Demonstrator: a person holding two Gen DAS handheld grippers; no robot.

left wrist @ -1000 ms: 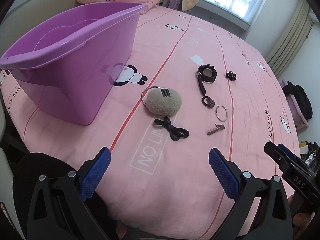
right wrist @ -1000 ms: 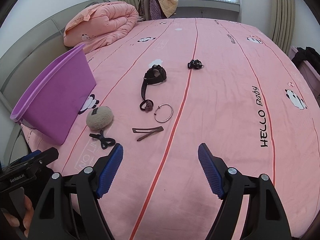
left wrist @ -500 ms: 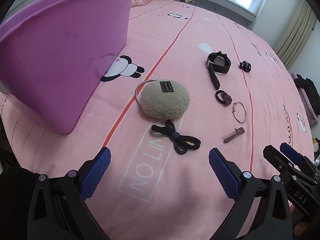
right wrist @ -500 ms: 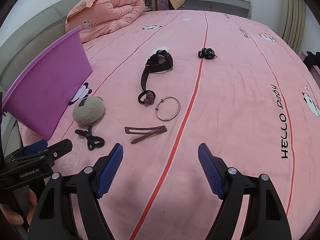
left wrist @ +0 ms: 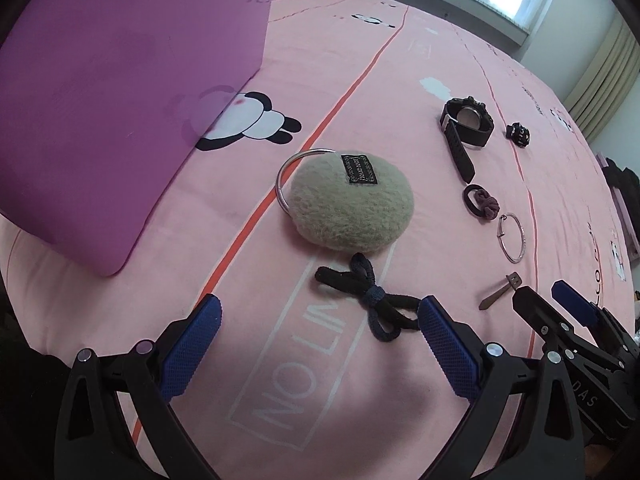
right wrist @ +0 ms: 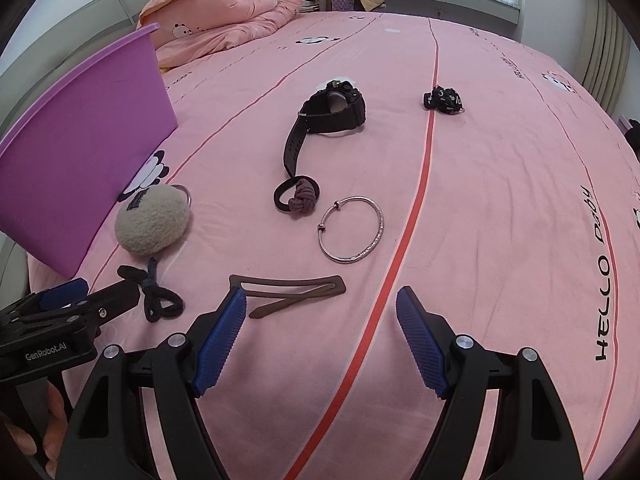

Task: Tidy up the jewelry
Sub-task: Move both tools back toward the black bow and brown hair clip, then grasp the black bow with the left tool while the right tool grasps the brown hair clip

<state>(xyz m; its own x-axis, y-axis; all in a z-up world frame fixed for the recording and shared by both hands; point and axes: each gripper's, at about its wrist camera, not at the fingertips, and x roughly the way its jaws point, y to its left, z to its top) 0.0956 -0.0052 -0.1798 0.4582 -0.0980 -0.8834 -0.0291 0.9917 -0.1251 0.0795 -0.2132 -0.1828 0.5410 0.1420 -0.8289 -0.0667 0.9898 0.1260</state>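
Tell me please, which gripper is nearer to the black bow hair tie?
Left. The left gripper is open right at the black bow hair tie. The right gripper is open beside the brown hair clip, farther off.

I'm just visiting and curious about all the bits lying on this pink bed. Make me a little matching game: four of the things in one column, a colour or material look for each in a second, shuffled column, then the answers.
Things:
1. wristwatch
2. bangle
3. round fuzzy pouch
4. tub

Looks:
A. purple plastic
B. beige, woolly
C. black, with a long strap
D. thin silver ring

Pairs: 1-C, 2-D, 3-B, 4-A
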